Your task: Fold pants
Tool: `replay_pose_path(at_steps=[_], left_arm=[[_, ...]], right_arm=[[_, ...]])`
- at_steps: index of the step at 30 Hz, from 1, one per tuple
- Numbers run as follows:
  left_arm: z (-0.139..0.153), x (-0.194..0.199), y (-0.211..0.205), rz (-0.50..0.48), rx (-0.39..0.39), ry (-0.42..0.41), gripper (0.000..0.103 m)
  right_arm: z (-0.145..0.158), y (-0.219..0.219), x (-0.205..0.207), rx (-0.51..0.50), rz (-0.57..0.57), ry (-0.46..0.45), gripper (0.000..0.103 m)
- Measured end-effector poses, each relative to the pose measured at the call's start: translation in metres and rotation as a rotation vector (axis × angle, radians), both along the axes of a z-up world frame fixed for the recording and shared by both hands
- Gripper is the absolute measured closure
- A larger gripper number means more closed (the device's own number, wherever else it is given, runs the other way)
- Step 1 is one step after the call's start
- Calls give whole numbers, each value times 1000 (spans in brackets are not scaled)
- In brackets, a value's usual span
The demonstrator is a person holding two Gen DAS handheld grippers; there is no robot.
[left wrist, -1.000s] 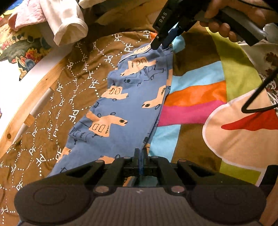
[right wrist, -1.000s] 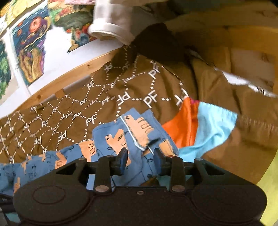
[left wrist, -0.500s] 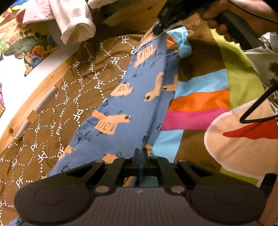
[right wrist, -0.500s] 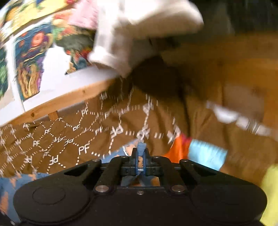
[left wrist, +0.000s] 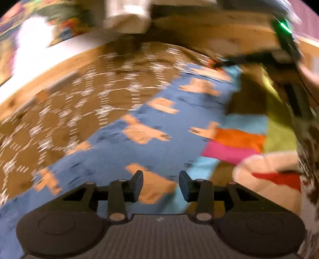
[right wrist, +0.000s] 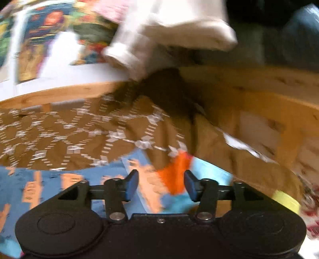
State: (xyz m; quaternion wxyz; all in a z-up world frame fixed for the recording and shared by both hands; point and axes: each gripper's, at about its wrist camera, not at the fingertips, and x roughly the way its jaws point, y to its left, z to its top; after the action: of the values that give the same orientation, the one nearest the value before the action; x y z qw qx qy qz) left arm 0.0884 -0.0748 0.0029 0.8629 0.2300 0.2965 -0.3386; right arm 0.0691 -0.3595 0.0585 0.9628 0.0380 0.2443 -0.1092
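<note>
Both views blurred by motion.

Left wrist view: left gripper (left wrist: 161,186) with jaws spread wide, holding nothing. Blue pants (left wrist: 155,127) with peach animal shapes stretched out flat just ahead of and beneath the jaws, running diagonally away toward the upper right. Brown bedspread (left wrist: 79,111) with a white dotted lattice pattern to the left of the jaws, under the pants. Striped patchwork blanket (left wrist: 237,143) in orange, pink, light blue and green to the right of the jaws, touching the pants' right edge. Far ahead and to the right, at the pants' far end, right gripper (left wrist: 221,63) as a dark blurred shape; jaw state not readable from here. Wooden bed frame (left wrist: 65,63) curving along the far left. Pale garment (left wrist: 127,18) hanging well ahead, above the frame.

Right wrist view: right gripper (right wrist: 161,186) with jaws wide apart, gripping nothing. Blue pants (right wrist: 59,183) lying to the left of the jaws, 1 end with a peach print reaching between them. Orange and light blue patches of the blanket (right wrist: 175,175) directly between the jaws. Brown bedspread (right wrist: 79,135) ahead and to the left. Wooden bed frame (right wrist: 249,95) ahead and to the right. White garment (right wrist: 169,31) draped far ahead.
</note>
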Motion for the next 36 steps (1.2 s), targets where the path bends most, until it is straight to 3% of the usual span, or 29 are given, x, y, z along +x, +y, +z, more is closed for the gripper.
replay_pose_path(at_steps=[3,5,7,9,11,14,17,20,23,26,29,32,36], left_arm=[[-1,25,19,181,68,-6,58],[-12,46,32,300,154,25,58],[-12,57,50,348,125,81,58],[2,63,66,351,31,123,58],[22,70,74,320,-15,107,52],[46,93,72,305,40,26,49],[51,129,65,303,126,35,50],[42,164,63,304,200,120,50],[34,191,70,338,155,257,51],[29,204,73,350,119,327,73],[27,205,65,329,161,309,93],[34,198,56,358,187,231,98],[41,184,49,364,194,115,98]], right_arm=[[-5,21,5,-48,141,16,47],[-17,35,15,-81,214,113,42],[-35,39,27,-68,220,226,42],[-38,37,28,-46,208,219,42],[-29,39,21,-62,218,152,33],[-16,54,15,-88,321,51,25],[-14,78,23,-41,494,59,23],[-13,107,42,-17,677,94,23],[-10,128,54,0,805,115,23],[-12,139,60,62,866,136,23],[-22,145,55,45,875,163,23],[-39,152,47,-11,878,202,23],[-40,150,46,15,865,201,20]])
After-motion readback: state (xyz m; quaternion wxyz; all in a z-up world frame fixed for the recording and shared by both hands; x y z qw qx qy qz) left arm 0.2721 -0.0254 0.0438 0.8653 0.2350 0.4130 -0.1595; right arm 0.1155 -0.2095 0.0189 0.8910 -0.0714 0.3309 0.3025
